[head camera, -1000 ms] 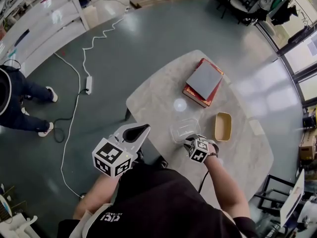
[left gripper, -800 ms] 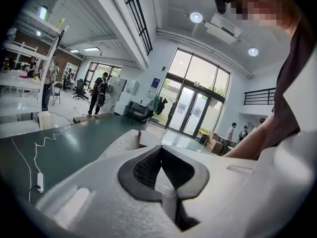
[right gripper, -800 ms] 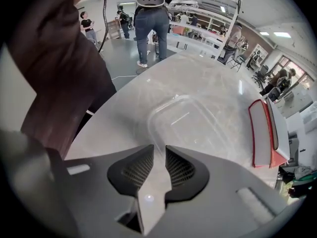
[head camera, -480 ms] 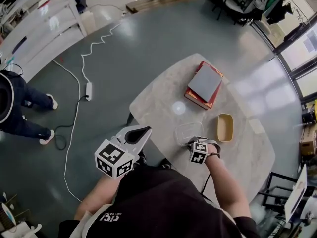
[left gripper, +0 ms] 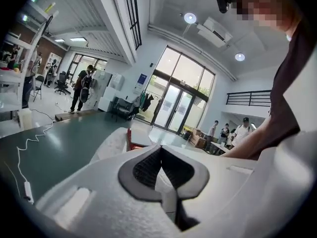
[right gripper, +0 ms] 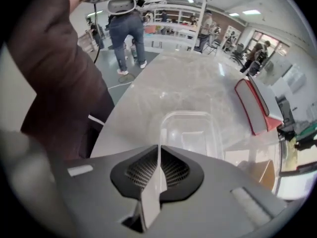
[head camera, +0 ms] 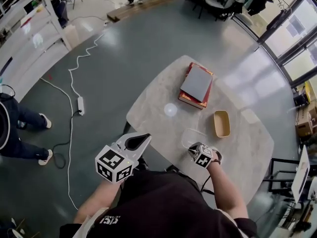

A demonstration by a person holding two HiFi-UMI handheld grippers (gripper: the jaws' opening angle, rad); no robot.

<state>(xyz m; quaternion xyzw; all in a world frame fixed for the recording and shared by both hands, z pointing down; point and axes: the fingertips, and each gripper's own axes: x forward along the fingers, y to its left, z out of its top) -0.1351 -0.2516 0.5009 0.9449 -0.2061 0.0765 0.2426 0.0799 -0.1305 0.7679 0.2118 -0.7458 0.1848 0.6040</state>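
Note:
A clear plastic container (head camera: 193,136) lies on the marble table (head camera: 158,103) near its front edge. My right gripper (head camera: 196,145) is at the container's near rim; in the right gripper view the gripper (right gripper: 158,150) has its jaws together at that rim, with the container (right gripper: 190,130) stretching away from it. My left gripper (head camera: 140,139) hangs in the air off the table's left front edge. In the left gripper view it (left gripper: 161,150) is shut, holds nothing and points towards the far windows.
A red book under a grey one (head camera: 196,85) lies at the table's far side, also seen as the red book (right gripper: 252,108). A tan tray (head camera: 221,124) sits right of the clear container. On the floor lie a power strip and cable (head camera: 80,103). A person (head camera: 15,128) stands at left.
The right gripper's jaws, slightly apart before, have come together at the container's rim, and the gripper has turned to face along the container. The left gripper has stayed shut and barely shifted.

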